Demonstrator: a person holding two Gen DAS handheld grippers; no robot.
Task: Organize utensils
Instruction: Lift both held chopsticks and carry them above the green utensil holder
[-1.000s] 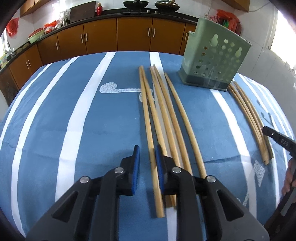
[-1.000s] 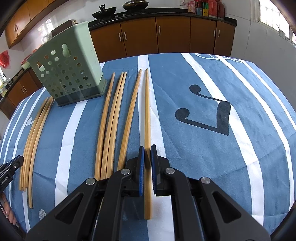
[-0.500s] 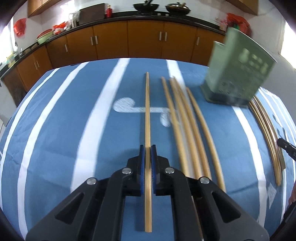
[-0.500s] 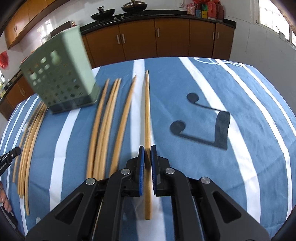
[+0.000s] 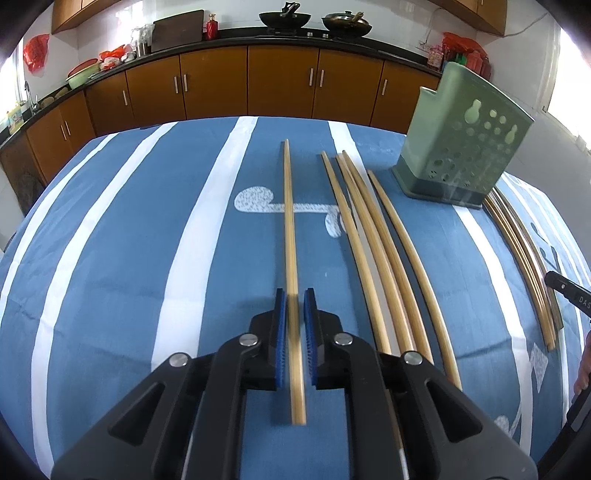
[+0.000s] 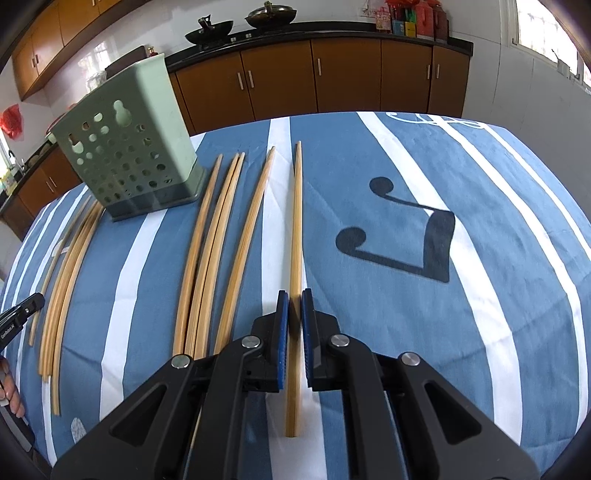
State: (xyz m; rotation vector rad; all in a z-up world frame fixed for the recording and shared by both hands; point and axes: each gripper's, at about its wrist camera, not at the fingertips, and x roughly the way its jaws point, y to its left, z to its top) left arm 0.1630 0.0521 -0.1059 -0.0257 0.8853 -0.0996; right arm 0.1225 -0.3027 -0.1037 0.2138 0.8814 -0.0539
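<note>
We hold one chopstick (image 5: 291, 258) in the left gripper (image 5: 294, 332), another chopstick (image 6: 295, 258) in the right gripper (image 6: 291, 328), jaws narrow on each; we should tip them upright over the green holder (image 6: 129, 162) on the desk (image 6: 480, 295)

Hand-held gripper (image 6: 294, 299) clamps one chopstick (image 6: 295, 236); four more (image 6: 221, 240) lie beside the holder (image 6: 125, 162).

You're in a kitchen: brown wooden cabinets (image 5: 280, 81) run along the back wall under a dark counter (image 6: 317, 27) with two woks (image 5: 284, 16), white walls, and a bright window (image 6: 546, 33) on the right.
</note>
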